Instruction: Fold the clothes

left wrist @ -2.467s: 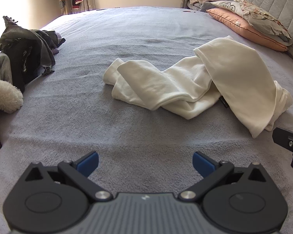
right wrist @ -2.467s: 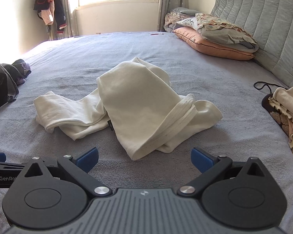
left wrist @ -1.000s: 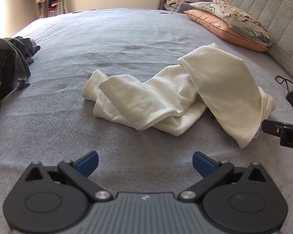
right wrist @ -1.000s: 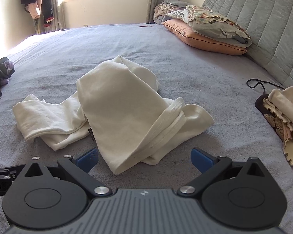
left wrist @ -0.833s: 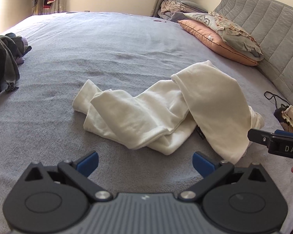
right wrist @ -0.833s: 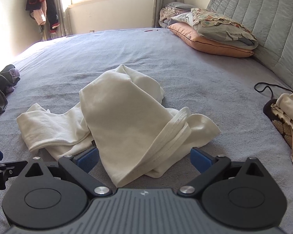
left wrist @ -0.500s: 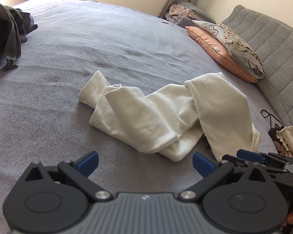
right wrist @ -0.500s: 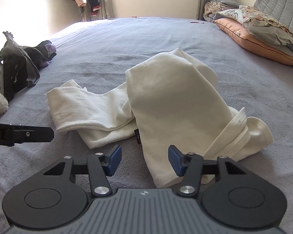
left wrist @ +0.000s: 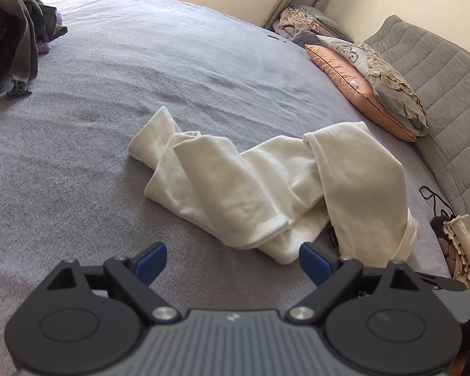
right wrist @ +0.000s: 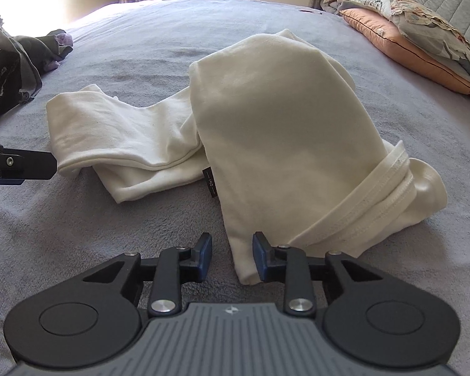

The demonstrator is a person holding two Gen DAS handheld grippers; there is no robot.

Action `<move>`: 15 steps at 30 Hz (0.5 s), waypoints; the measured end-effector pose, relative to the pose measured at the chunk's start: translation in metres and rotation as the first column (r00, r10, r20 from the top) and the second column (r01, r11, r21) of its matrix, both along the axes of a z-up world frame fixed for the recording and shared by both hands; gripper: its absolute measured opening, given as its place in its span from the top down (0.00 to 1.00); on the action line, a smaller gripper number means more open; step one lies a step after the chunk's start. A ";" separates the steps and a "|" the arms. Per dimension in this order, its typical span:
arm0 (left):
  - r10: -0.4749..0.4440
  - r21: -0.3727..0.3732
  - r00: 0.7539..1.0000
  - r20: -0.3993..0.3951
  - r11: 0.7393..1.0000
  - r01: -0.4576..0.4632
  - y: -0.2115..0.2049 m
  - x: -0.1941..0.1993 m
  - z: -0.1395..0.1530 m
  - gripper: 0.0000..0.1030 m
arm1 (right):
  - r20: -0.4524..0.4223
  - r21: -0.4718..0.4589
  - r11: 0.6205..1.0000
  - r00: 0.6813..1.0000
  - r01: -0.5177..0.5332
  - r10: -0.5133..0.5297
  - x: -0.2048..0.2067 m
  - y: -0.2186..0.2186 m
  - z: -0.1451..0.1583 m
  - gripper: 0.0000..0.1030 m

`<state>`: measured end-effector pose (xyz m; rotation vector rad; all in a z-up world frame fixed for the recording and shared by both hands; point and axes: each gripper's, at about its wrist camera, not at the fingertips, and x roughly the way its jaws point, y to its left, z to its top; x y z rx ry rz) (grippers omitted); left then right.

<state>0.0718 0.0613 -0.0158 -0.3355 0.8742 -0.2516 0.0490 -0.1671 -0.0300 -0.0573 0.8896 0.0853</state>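
A crumpled cream-white garment (left wrist: pixel 266 185) lies on the grey bed cover (left wrist: pixel 109 109); it also shows in the right wrist view (right wrist: pixel 279 131). My left gripper (left wrist: pixel 232 263) is open and empty, just short of the garment's near folded edge. My right gripper (right wrist: pixel 232 258) is partly closed, jaws still apart, with the garment's near corner (right wrist: pixel 244 269) lying between the blue pads (right wrist: pixel 205 250). The left gripper's finger shows at the left edge of the right wrist view (right wrist: pixel 18 164). The right gripper's tip shows at the lower right of the left wrist view (left wrist: pixel 438 282).
Dark clothes (left wrist: pixel 12 40) are piled at the bed's left side. Pillows (left wrist: pixel 369 78) and a padded grey headboard (left wrist: pixel 448 94) stand at the right. A frilly cream item on dark fabric (left wrist: pixel 457 244) lies at the right edge.
Both grippers have moved closer to the garment. The right gripper's jaws have narrowed from wide open to a small gap around the garment's near corner. The left gripper stays open.
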 end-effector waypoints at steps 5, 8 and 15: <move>-0.013 -0.019 1.000 -0.002 1.000 0.013 -0.002 -0.004 -0.001 0.10 | 0.008 -0.015 1.000 1.000 -0.001 0.002 0.000 0.001 -0.002 0.65; -0.013 -0.022 1.000 -0.007 1.000 0.013 -0.004 -0.006 -0.002 0.08 | 0.016 -0.018 1.000 1.000 0.013 -0.013 0.001 -0.002 -0.002 0.71; -0.042 -0.062 0.999 -0.018 0.997 0.041 -0.008 -0.010 -0.006 0.03 | 0.028 0.058 0.994 0.995 0.093 -0.095 -0.003 -0.018 0.011 0.97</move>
